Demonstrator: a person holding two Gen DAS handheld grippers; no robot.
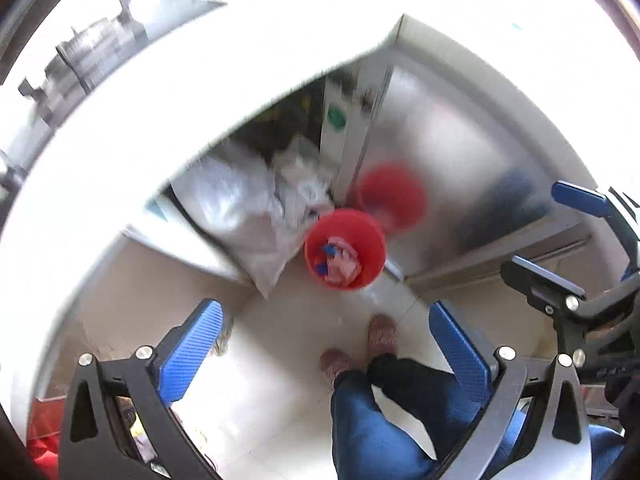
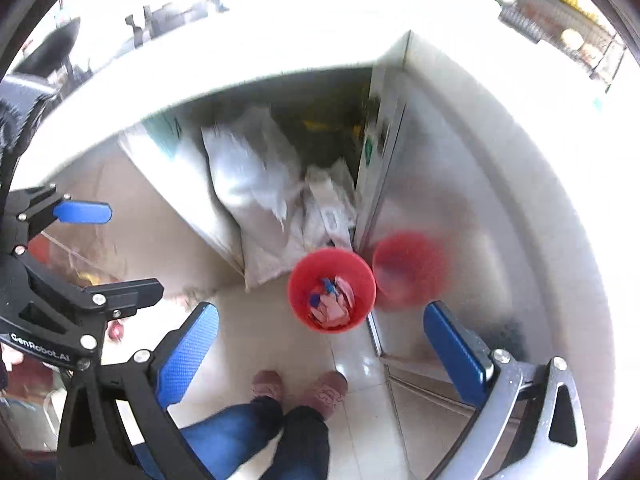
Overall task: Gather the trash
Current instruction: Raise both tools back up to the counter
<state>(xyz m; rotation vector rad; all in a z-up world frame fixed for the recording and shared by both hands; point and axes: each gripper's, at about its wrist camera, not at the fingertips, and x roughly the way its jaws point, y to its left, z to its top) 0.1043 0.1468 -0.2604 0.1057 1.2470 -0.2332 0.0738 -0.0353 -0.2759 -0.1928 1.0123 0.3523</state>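
Note:
A red bin (image 1: 345,249) stands on the tiled floor beside a steel cabinet and holds pink and blue trash (image 1: 340,264). It also shows in the right wrist view (image 2: 331,290) with the same trash (image 2: 331,304) inside. My left gripper (image 1: 326,354) is open and empty, held high above the floor. My right gripper (image 2: 322,354) is open and empty too, above the bin's near side. The right gripper shows at the right edge of the left wrist view (image 1: 560,240); the left gripper shows at the left edge of the right wrist view (image 2: 104,256).
A steel cabinet (image 2: 440,184) mirrors the bin. White sacks (image 2: 256,184) lie under the white counter (image 2: 240,52). The person's feet (image 2: 300,392) and jeans stand below the grippers. Red items (image 1: 40,432) lie at lower left.

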